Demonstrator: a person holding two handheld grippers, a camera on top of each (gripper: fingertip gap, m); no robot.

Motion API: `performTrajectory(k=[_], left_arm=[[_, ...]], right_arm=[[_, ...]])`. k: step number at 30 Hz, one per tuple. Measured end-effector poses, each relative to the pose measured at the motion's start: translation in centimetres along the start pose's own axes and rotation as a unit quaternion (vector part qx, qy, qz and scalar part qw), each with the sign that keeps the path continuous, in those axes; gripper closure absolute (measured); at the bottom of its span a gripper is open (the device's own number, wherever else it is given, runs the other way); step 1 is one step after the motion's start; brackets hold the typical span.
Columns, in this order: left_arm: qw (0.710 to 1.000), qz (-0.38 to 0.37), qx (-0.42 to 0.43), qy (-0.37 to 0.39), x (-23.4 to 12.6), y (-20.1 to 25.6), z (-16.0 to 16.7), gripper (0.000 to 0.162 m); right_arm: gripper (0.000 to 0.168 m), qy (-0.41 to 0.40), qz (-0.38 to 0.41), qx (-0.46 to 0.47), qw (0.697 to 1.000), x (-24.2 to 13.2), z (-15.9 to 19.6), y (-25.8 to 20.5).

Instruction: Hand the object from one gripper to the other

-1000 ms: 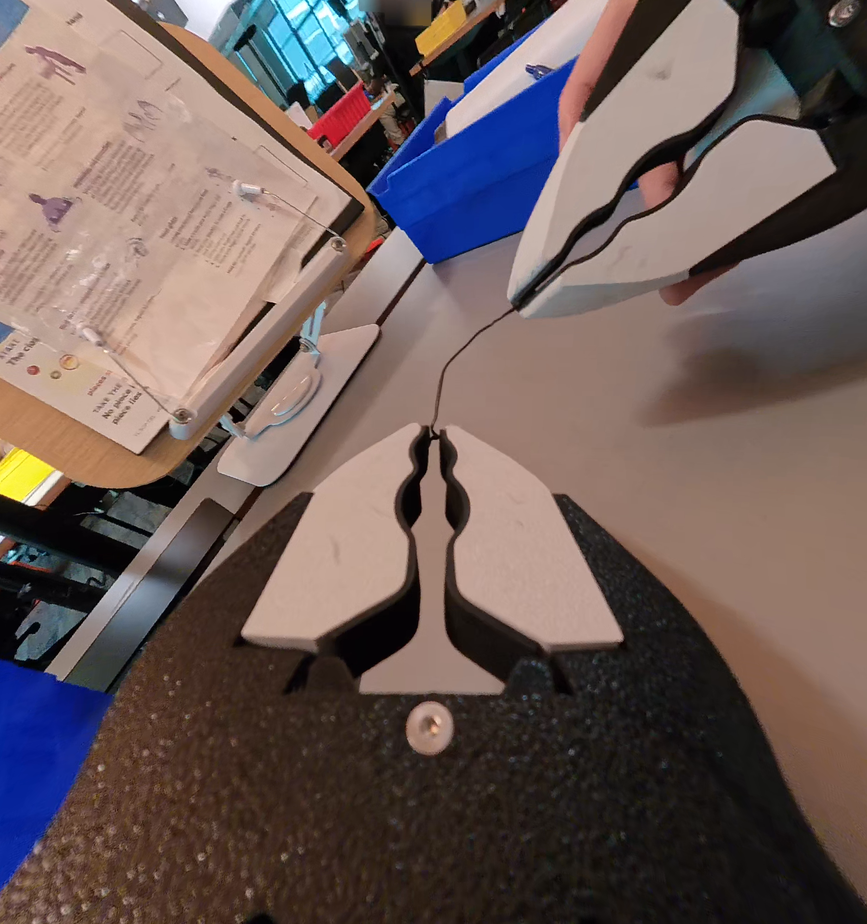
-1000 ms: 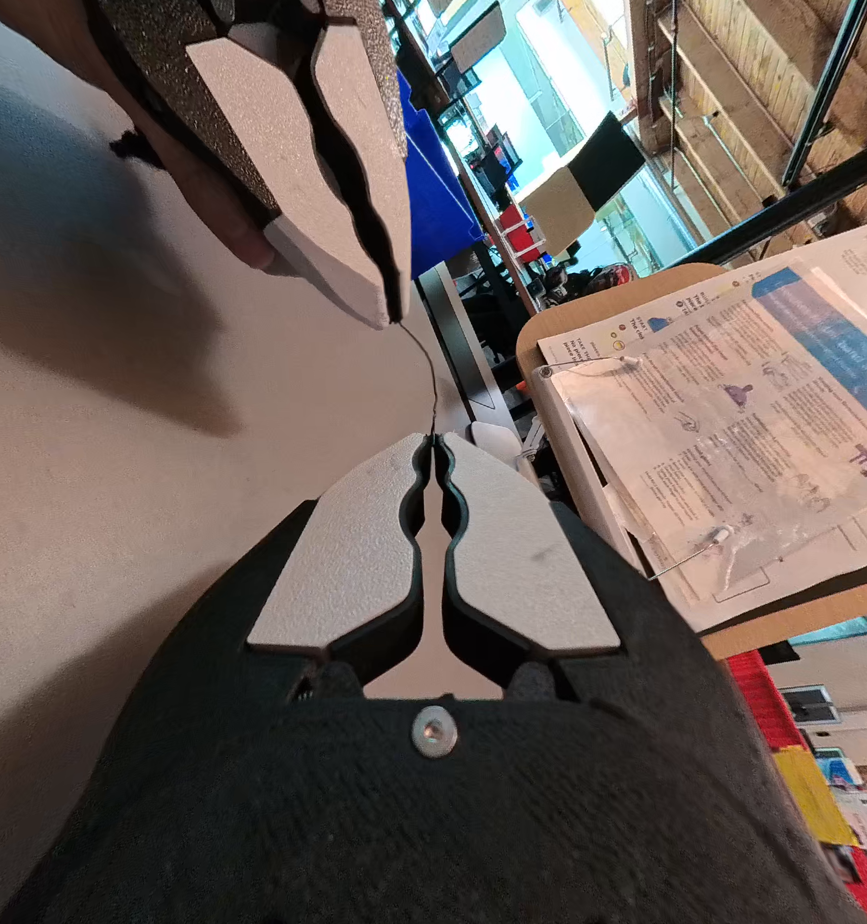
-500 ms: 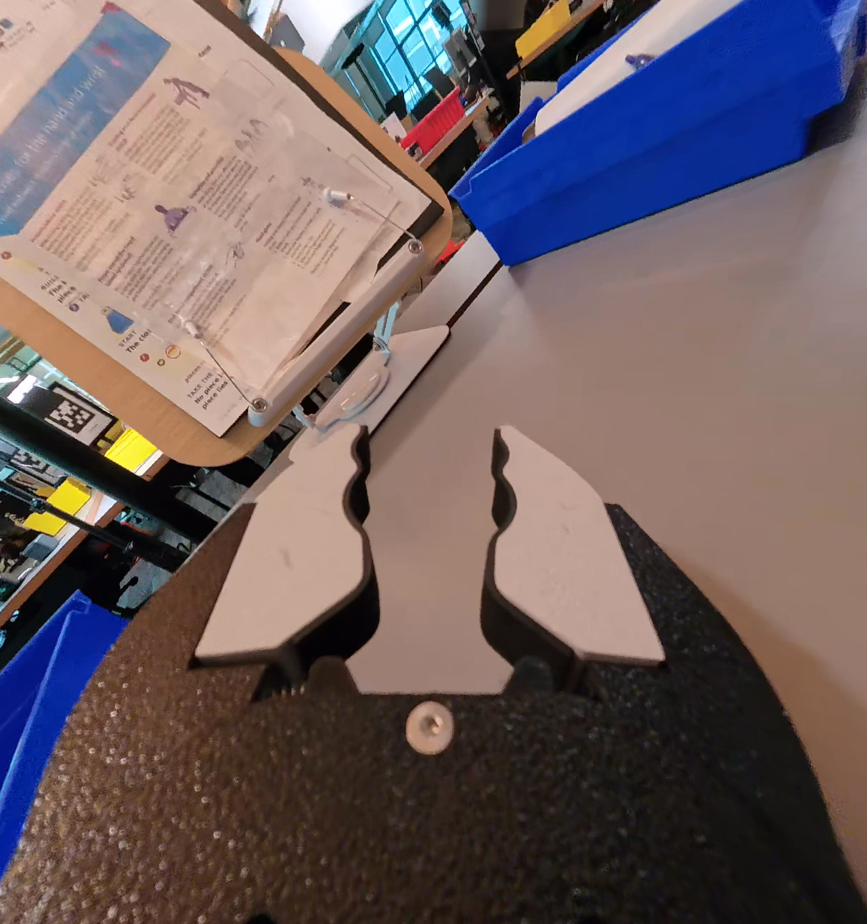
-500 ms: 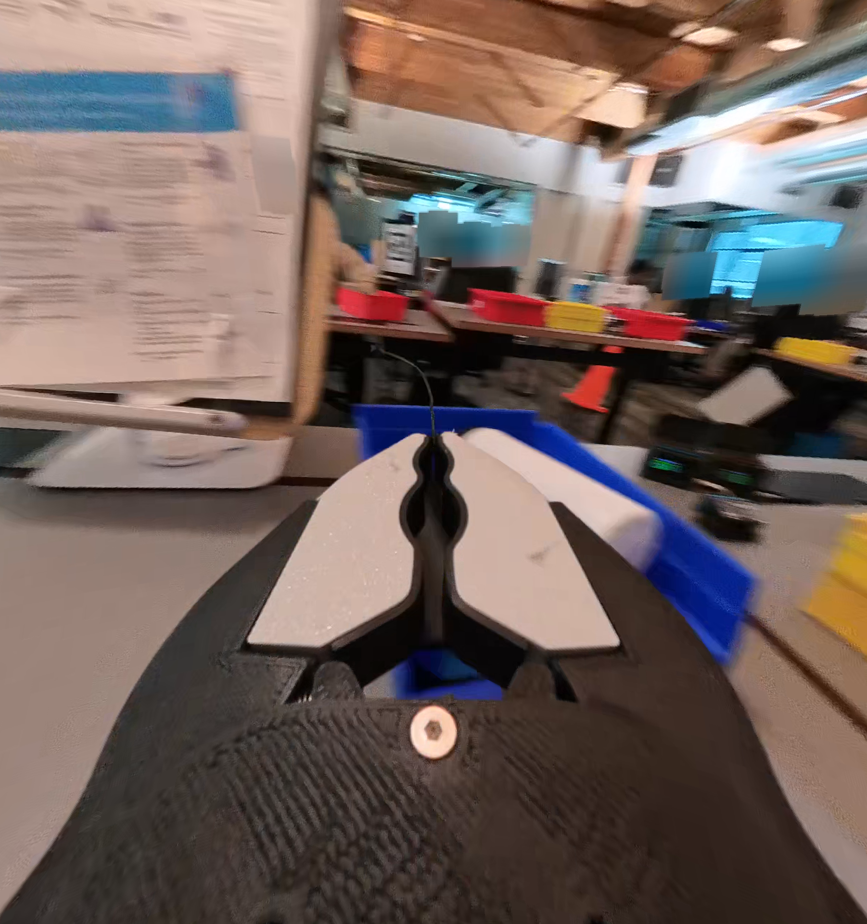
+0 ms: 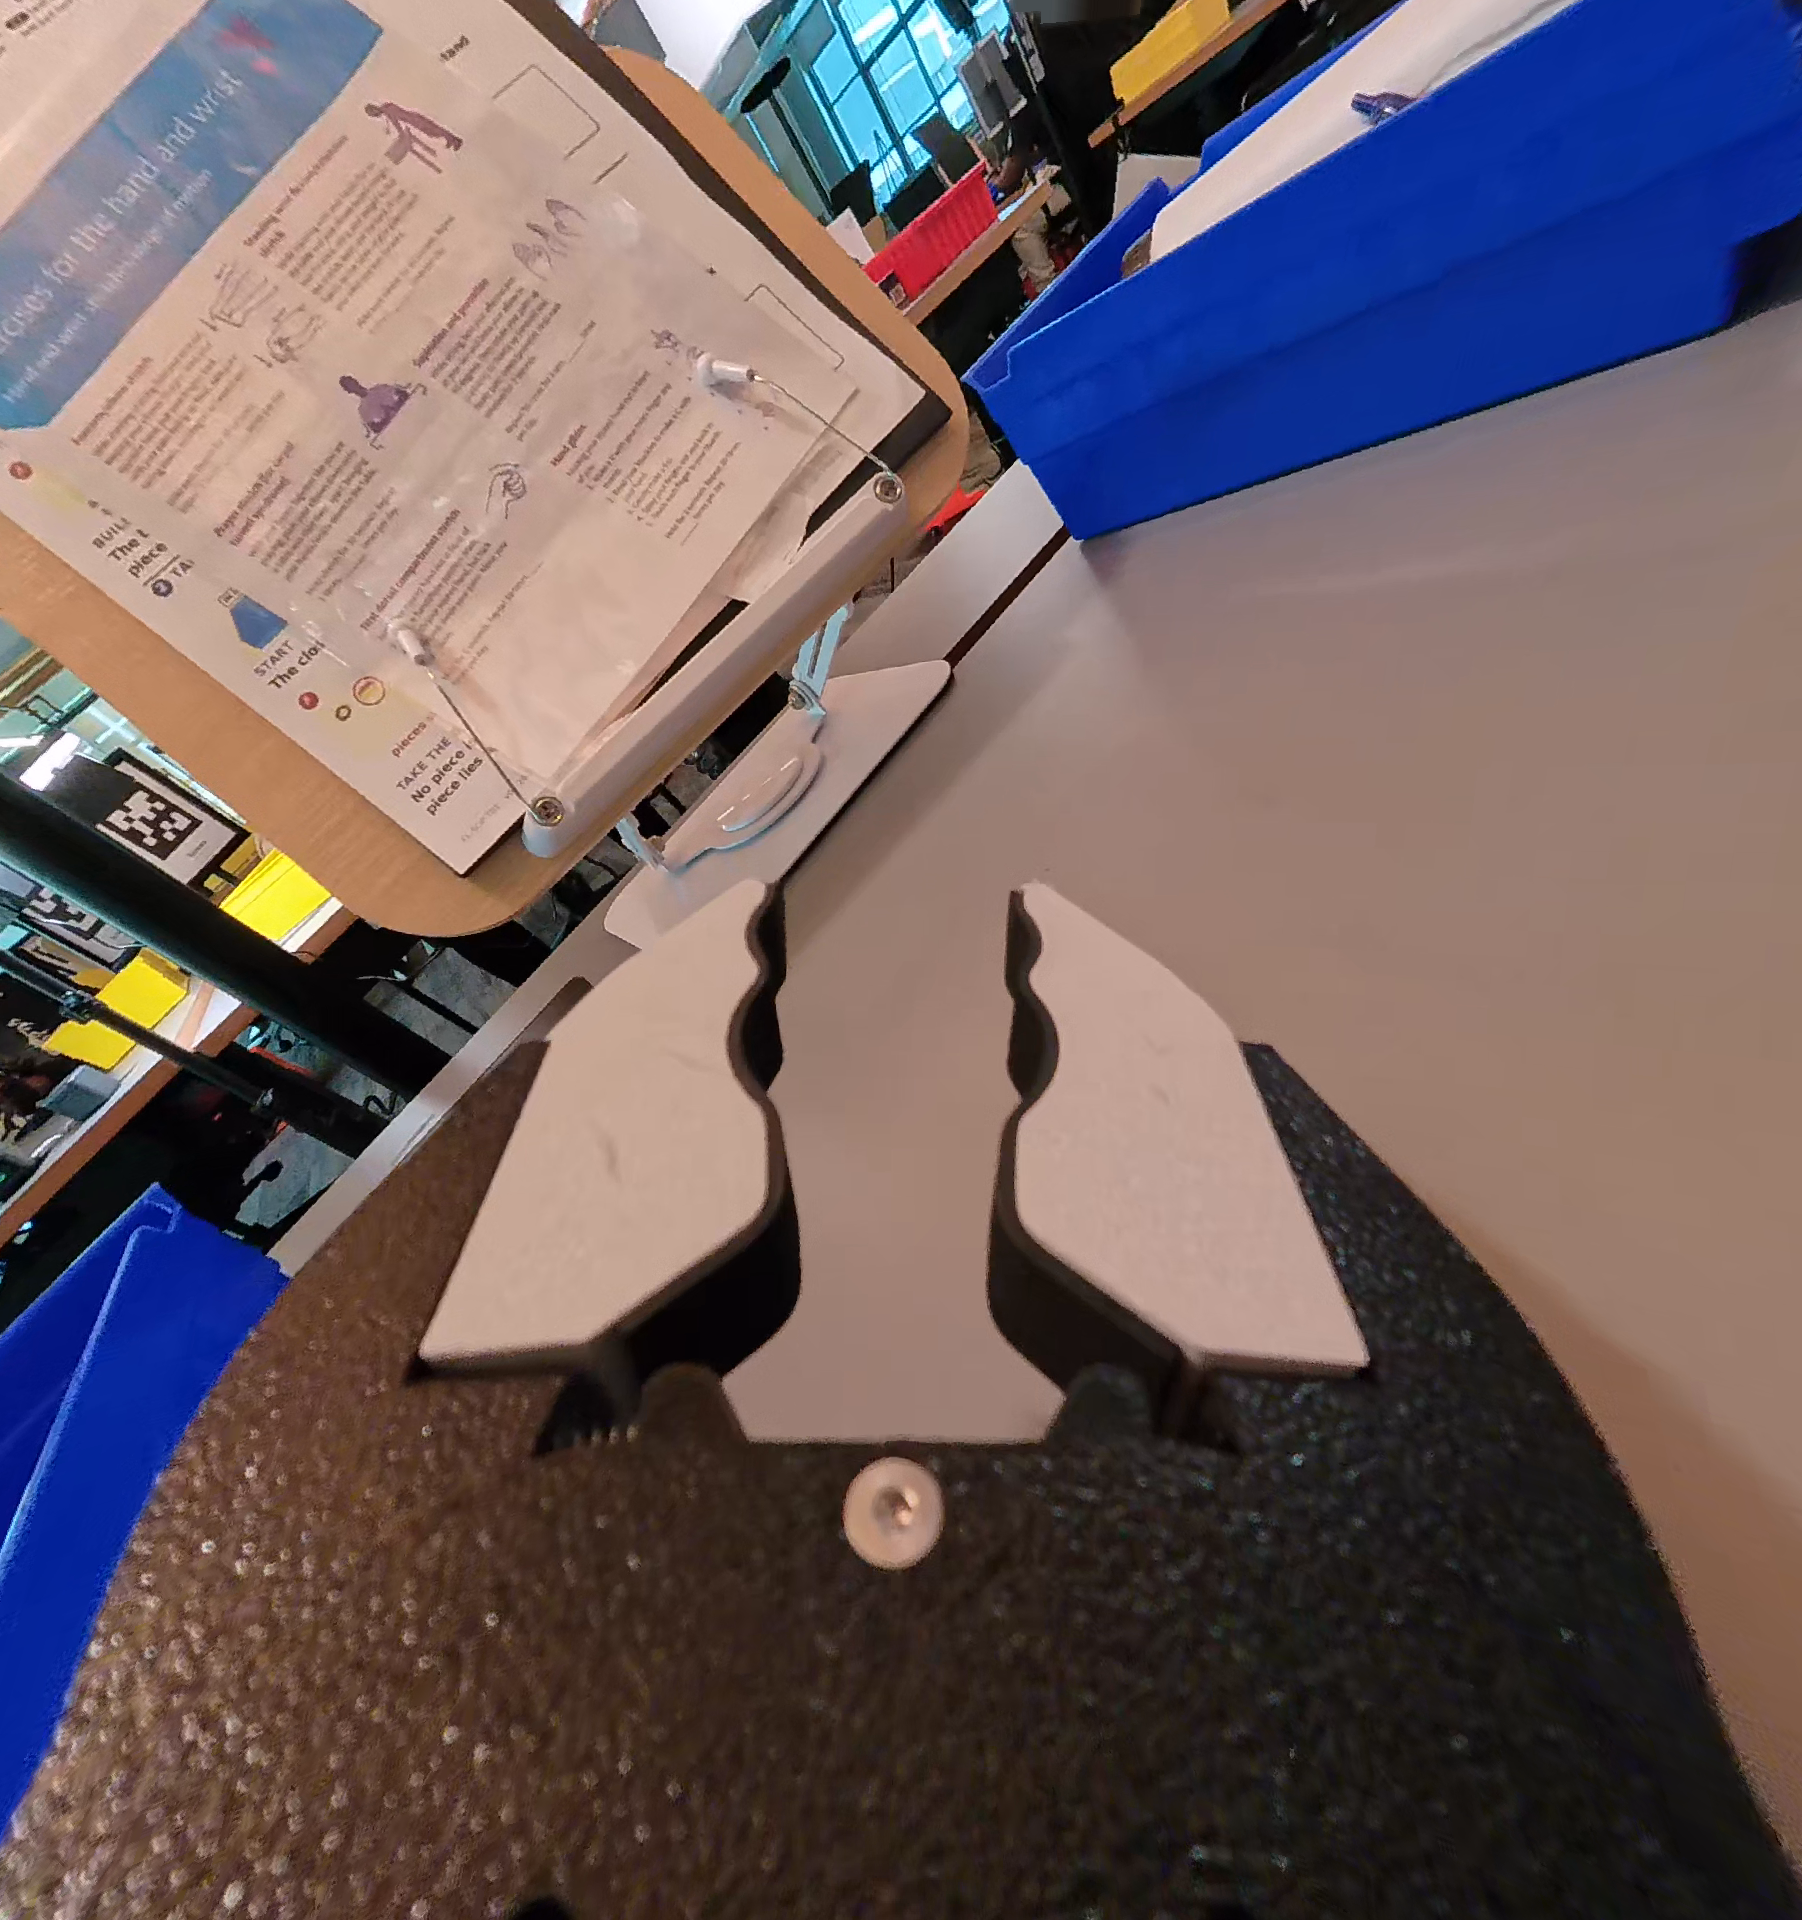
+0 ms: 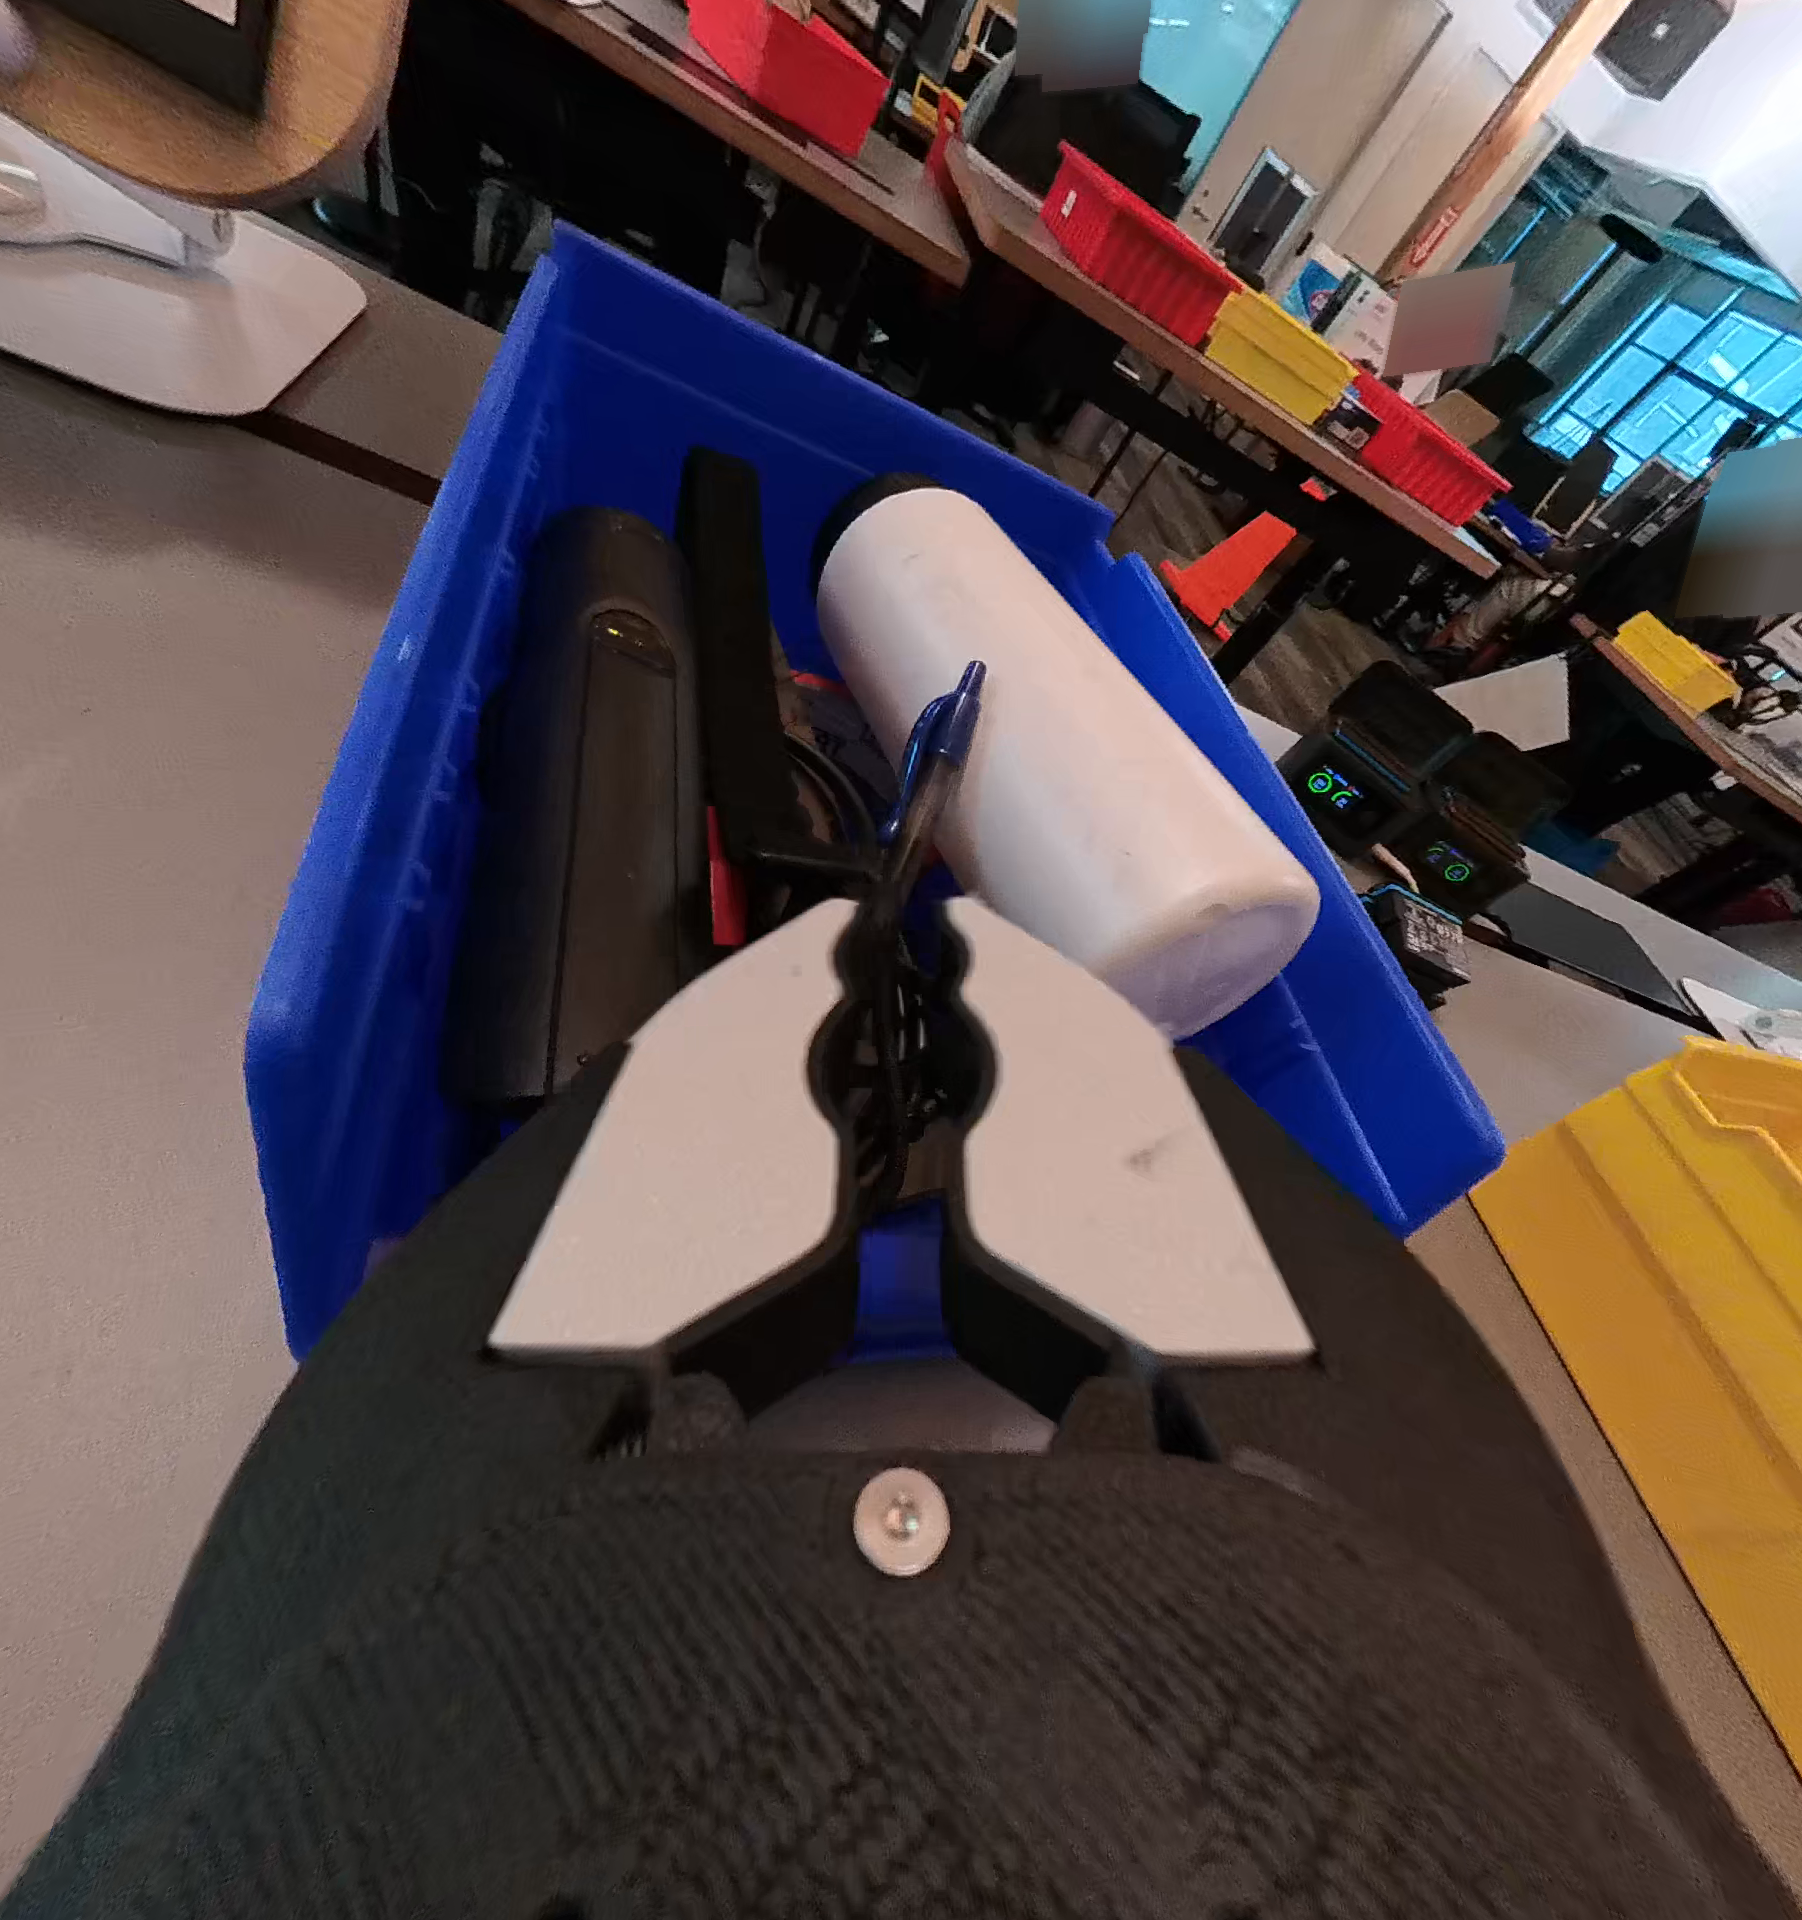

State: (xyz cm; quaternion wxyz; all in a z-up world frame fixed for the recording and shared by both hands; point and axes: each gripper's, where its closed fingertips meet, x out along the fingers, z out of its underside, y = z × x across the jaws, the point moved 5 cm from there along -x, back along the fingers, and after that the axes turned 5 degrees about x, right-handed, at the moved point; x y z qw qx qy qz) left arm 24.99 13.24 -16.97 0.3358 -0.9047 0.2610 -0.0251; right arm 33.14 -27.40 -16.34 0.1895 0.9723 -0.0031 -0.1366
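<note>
My right gripper (image 6: 902, 909) is shut on a thin black cord (image 6: 869, 831) that sticks out a little past its tips. It hangs over the open blue bin (image 6: 357, 831), above the bin's contents. My left gripper (image 5: 892, 914) is open and empty, low over the grey table (image 5: 1396, 831), pointing toward the base of a document stand (image 5: 772, 769). Neither gripper shows in the other's view.
The blue bin holds a white bottle (image 6: 1042, 769), a blue pen (image 6: 938, 748) and long black items (image 6: 596, 790). A yellow bin (image 6: 1728, 1299) stands to its right. In the left wrist view the stand holds a printed sheet (image 5: 357, 416); blue bins sit at far right (image 5: 1396, 291) and near left (image 5: 66, 1455). My hands' fingertips stand some 40 cm from each other.
A second ago both grippers pinched the cord between them. My left gripper has let go, opened and drawn away. My right gripper has swung away with the cord to above the blue bin.
</note>
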Motion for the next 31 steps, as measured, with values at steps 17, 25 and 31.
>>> performTrajectory(k=[17, 25, 31], left_arm=[[0.978, -0.025, -0.202, 0.053, -2.7, -3.8, -3.1, 0.121], [0.915, -0.137, -0.378, -0.028, -10.5, -16.0, 1.3, 0.126], [0.919, -0.010, -0.263, -0.295, -8.1, -23.7, 14.0, 0.116]], right_arm=[[0.125, 0.318, -0.206, 0.008, 0.925, -8.9, -9.8, -13.9], [0.124, 0.264, -0.266, 0.028, 0.927, -7.7, -7.8, -17.8], [0.125, 0.245, -0.255, -0.011, 0.935, -7.1, -7.1, -18.3]])
